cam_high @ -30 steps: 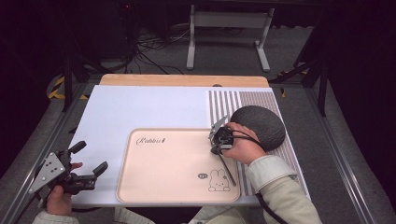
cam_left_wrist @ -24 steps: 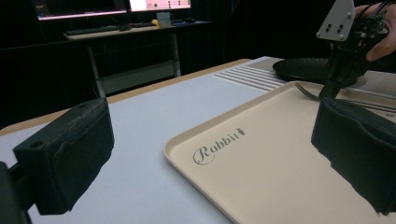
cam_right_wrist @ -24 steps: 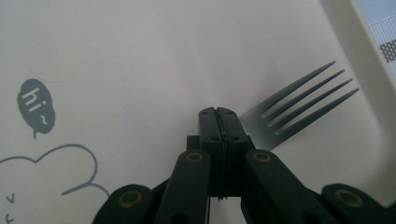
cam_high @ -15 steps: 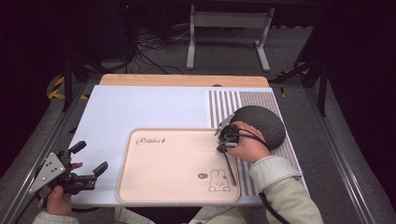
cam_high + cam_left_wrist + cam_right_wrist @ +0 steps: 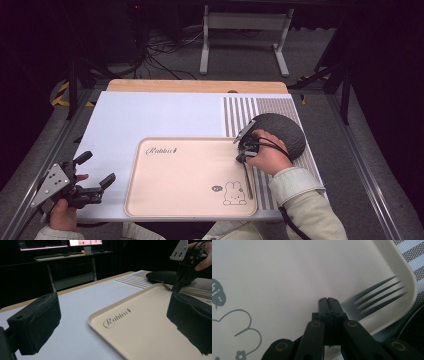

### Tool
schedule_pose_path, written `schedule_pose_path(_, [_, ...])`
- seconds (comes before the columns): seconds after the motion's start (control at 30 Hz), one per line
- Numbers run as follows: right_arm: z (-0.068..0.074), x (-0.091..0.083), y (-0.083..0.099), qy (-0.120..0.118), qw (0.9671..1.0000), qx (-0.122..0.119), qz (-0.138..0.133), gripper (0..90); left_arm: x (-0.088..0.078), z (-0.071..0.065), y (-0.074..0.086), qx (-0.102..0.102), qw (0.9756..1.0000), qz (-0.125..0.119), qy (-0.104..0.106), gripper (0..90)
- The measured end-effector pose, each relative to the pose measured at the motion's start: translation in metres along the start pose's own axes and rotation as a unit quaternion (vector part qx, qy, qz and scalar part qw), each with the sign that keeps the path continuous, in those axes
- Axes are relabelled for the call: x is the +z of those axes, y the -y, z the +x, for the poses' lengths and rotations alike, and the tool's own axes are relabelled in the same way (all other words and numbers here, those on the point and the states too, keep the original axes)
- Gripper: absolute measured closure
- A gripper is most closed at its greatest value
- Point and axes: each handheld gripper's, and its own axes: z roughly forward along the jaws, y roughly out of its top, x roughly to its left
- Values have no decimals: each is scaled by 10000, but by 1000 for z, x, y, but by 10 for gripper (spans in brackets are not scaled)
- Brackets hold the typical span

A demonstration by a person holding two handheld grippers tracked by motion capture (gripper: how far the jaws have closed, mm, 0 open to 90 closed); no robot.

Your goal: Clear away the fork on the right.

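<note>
Pinching a fork (image 5: 372, 298) over the tray's (image 5: 165, 200) right rim with right gripper (image 5: 243, 151) jaws clenched, left gripper (image 5: 95, 172) jaws released.

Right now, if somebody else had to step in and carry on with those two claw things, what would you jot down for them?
Right claw: shut on the fork, near the neck, at the right side of the beige tray.
Fork: tines lie just inside the tray's corner, handle running along its right rim.
Left claw: open, holding nothing, over the table's near-left corner, apart from the tray.
Dark round mat: on the striped cloth, right of the tray.
Done: fork gripped at the tray.
Left: probably settle the fork and let go; I can't tell whether it rests fully on the tray.
</note>
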Motion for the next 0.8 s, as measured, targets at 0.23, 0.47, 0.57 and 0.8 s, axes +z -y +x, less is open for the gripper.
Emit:
schedule_pose_path(0.23, [0,-1,0,10,9999,62,-89,900,0,0,0,-9,10000,0,0,0])
schedule_pose_path(0.47, [1,-14,0,32,9976,15,-689,662,0,0,0,-19,10000,-3,2,0])
schedule_pose_path(0.57, [1,-21,1,145,9924,-18,-1220,427,1,0,0,-5,10000,-7,8,0])
schedule_pose_path(0.8, [9,-50,12,375,9728,89,-2283,233,1,0,0,-11,10000,-2,4,0])
